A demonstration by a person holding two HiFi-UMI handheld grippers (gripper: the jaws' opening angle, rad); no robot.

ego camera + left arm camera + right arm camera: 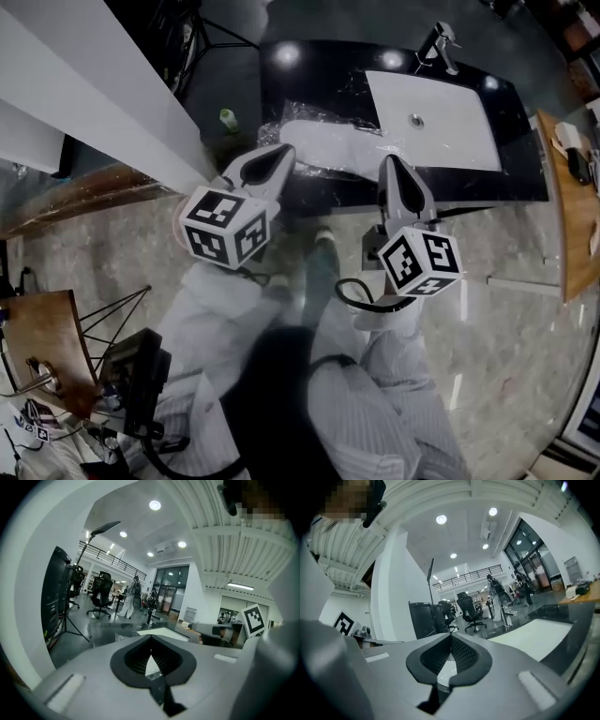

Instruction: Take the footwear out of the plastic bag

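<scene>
A clear crinkled plastic bag (pixel 309 120) lies on the black counter (pixel 309 66), left of the white sink basin (pixel 441 117). White footwear (pixel 323 142) shows through the bag. My left gripper (pixel 284 150) hangs at the counter's near edge, just in front of the bag's left end, shut and empty. To the right, my right gripper (pixel 387 161) hovers by the bag's right end, also shut with nothing in it. In the left gripper view the jaws (pixel 151 638) meet over the counter. The right gripper view shows closed jaws (pixel 451 635) and the white basin (pixel 534 632) beyond.
A faucet (pixel 439 42) stands behind the basin. A white partition (pixel 94 103) runs along the left, with a green bottle (pixel 228 119) on the floor near it. A wooden table (pixel 572 216) is at right, a wooden chair (pixel 47 337) and a tripod (pixel 112 319) at lower left.
</scene>
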